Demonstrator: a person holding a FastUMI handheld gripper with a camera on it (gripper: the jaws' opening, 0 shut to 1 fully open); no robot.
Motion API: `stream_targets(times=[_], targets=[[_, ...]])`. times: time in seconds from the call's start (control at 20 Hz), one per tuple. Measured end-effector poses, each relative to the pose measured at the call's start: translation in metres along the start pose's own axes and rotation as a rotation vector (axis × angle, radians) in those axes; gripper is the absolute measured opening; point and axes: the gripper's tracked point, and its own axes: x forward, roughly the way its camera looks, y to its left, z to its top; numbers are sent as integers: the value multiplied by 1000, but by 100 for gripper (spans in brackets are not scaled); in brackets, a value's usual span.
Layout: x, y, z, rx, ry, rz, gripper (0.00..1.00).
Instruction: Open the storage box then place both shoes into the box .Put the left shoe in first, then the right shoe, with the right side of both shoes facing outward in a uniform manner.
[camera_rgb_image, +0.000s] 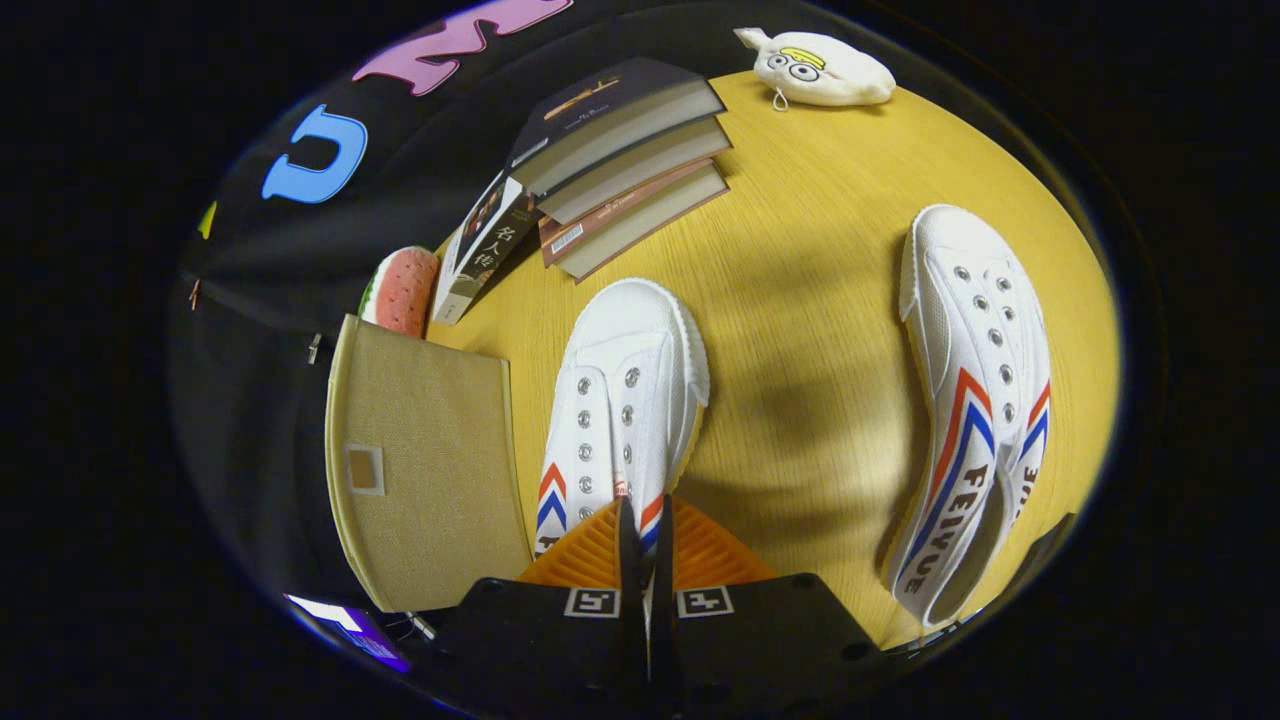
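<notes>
While the jaws pinch its heel, the near shoe (622, 400) points ahead

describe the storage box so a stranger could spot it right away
Start at the yellow table and find the book stack at its far side. Nearer than the books, left of the shoe that the shut fingers reach, sits the box. It alone is flat tan fabric, with a small square label patch.

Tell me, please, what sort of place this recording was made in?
Probably a staged booth set up as a home tabletop: a yellow wooden table backed by black cloth, with household props such as stacked books, white shoes and a fabric storage box. The gripper looks shut on nearer shoe.
</notes>
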Motion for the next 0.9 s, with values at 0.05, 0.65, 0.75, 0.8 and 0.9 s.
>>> stream_targets(times=[0.05, 0.65, 0.75, 0.8, 0.9], targets=[[-8, 7, 4, -5, -12, 4, 6], [-103, 162, 31, -72, -155, 158, 6], [-100, 191, 24, -74, -143, 188, 6], [-97, 206, 21, -83, -142, 200, 6], [-88, 234, 10, -107, -130, 221, 6]])
